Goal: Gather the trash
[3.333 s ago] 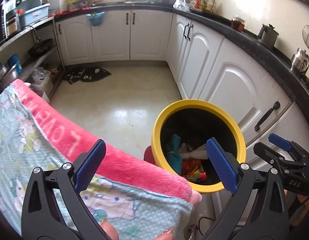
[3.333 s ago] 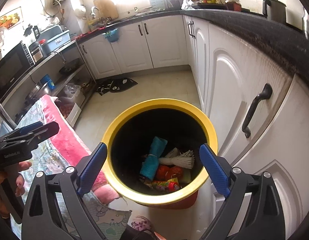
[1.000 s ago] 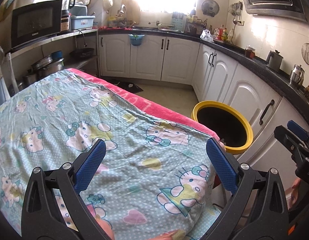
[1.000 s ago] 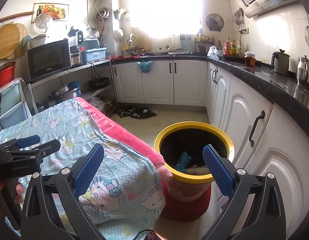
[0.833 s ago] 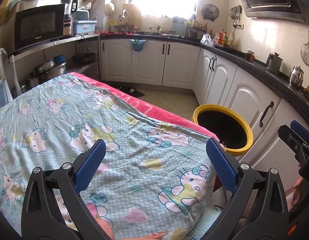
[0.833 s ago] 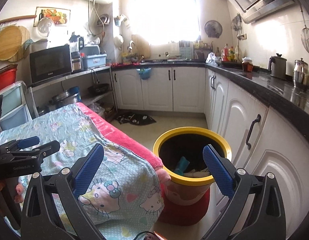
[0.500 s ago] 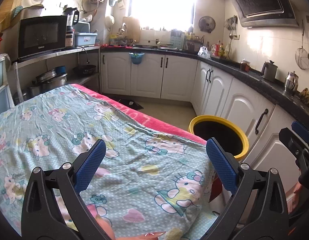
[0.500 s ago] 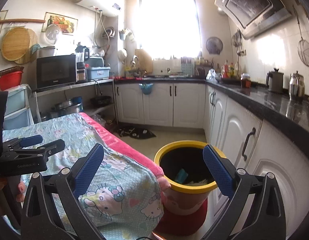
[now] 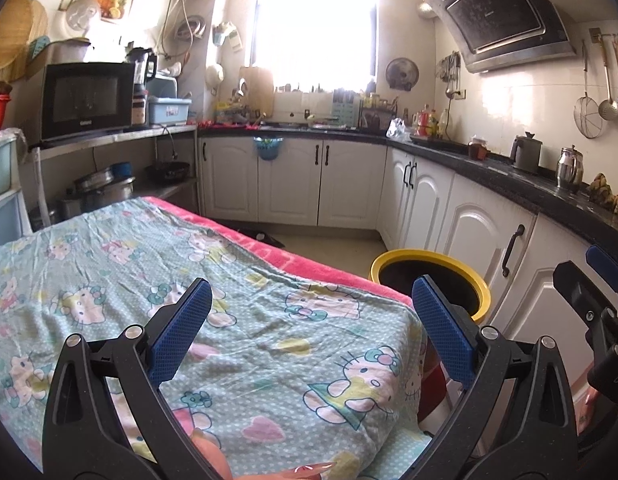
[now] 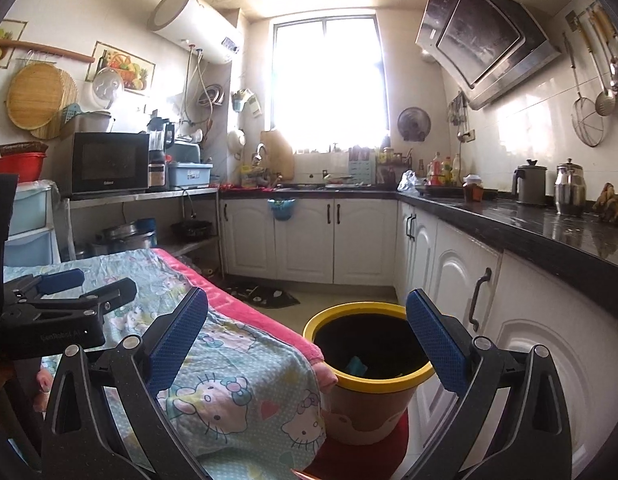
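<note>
A yellow-rimmed trash bin [image 9: 431, 257] [image 10: 369, 376] stands on the floor beside the table's right end, against the white cabinets. A teal piece of trash [image 10: 356, 365] shows inside it; the rest of its contents are hidden. My left gripper [image 9: 311, 328] is open and empty, held above the table's cartoon-cat cloth [image 9: 189, 280], left of the bin. My right gripper [image 10: 307, 338] is open and empty too, raised in front of the bin. The left gripper [image 10: 85, 284] also shows at the left of the right wrist view.
White cabinets [image 10: 461, 280] under a black counter [image 10: 549, 224] run along the right and back walls. Kettles [image 10: 531, 184] stand on the counter. A microwave [image 9: 87, 98] sits on a left shelf. A dark mat [image 10: 265, 294] lies on the floor by the back cabinets.
Both grippers have risen and tilted up from looking down into the bin. The view now takes in the table, the window and the walls. Both stayed open and empty.
</note>
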Motion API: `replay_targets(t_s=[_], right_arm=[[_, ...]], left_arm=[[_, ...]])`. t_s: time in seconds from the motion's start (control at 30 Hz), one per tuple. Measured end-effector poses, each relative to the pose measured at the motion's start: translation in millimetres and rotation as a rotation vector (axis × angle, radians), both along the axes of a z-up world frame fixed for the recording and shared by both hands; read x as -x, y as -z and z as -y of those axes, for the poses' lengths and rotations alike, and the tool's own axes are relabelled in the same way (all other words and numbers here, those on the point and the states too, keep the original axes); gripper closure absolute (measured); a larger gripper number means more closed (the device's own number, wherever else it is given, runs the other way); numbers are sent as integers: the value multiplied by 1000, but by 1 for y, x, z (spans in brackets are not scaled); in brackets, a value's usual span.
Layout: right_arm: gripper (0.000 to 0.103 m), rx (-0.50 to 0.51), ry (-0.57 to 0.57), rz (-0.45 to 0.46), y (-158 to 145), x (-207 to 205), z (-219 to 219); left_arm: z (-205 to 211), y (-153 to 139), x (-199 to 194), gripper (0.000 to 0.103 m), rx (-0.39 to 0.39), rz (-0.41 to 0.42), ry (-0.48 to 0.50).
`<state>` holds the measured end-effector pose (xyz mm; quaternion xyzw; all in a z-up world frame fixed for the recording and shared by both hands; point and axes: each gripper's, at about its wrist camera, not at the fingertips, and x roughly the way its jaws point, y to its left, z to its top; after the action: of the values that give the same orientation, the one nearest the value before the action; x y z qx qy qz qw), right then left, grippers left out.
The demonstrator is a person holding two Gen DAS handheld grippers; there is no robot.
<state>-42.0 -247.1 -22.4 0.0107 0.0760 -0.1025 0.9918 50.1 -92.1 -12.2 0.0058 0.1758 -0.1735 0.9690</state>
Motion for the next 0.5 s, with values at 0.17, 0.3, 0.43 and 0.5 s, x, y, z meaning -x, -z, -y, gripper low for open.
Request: replay_targets(t_s=[0.17, 0.3, 0.43, 0.5], right_arm=[[6, 35, 31, 34, 5, 3, -3], [6, 20, 67, 17, 13, 1, 1], [6, -7, 77, -23, 22, -1, 1], [6, -9, 80, -36, 26, -1, 0]], left_arm=[[-3, 2, 5, 11, 11, 47, -15], [-3, 7, 4, 11, 10, 56, -20], [-3, 10, 7, 11, 9, 65, -15], [-3, 10, 8, 11, 6, 73, -14]])
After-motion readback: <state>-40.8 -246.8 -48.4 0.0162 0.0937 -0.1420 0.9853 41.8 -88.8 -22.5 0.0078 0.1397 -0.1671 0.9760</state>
